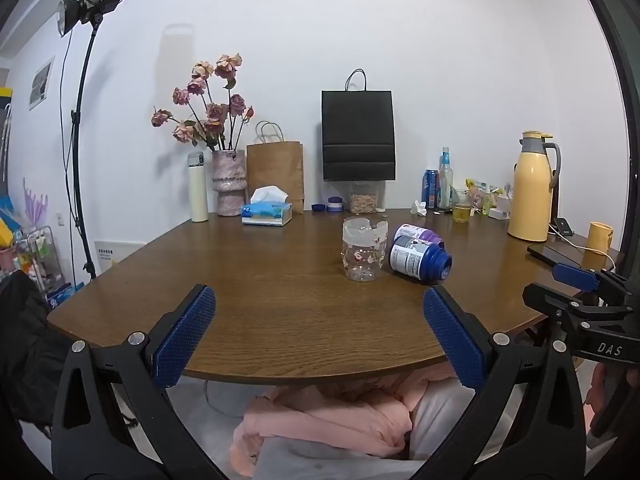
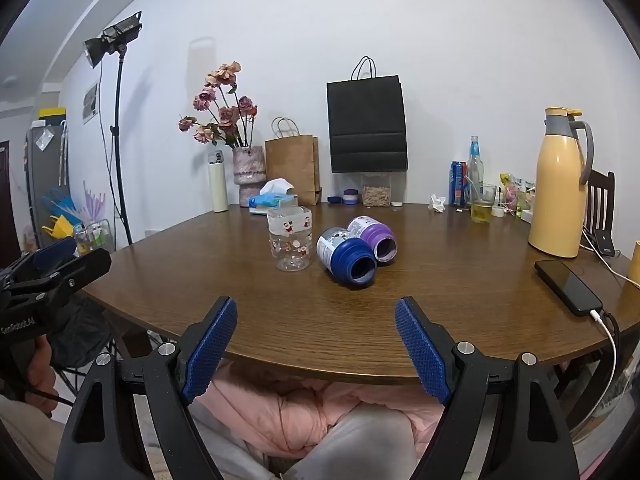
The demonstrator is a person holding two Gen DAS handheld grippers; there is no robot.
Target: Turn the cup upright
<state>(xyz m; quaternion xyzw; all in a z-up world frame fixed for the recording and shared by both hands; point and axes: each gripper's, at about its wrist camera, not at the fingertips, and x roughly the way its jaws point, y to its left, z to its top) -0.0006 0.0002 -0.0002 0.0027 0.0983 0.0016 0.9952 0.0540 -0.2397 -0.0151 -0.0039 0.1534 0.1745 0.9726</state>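
Observation:
On the round wooden table (image 1: 280,320) a blue cup (image 1: 420,258) (image 2: 346,254) lies on its side, its open mouth towards the front right. Behind it and touching it, a purple cup (image 1: 416,234) (image 2: 372,236) also lies on its side. A clear printed cup (image 1: 364,250) (image 2: 290,238) stands on end just left of them. My left gripper (image 1: 320,300) is open and empty over the near table edge, short of the cups. My right gripper (image 2: 316,308) is open and empty there too. Each gripper shows at the edge of the other's view.
A black phone (image 2: 568,286) with a white cable lies at the right edge, by a yellow jug (image 2: 560,184). Tissue box (image 1: 266,214), flower vase (image 1: 228,182), paper bags, bottles and a glass of yellow liquid (image 2: 482,204) line the back. A light stand (image 1: 80,140) is left. Pink clothing shows below the table.

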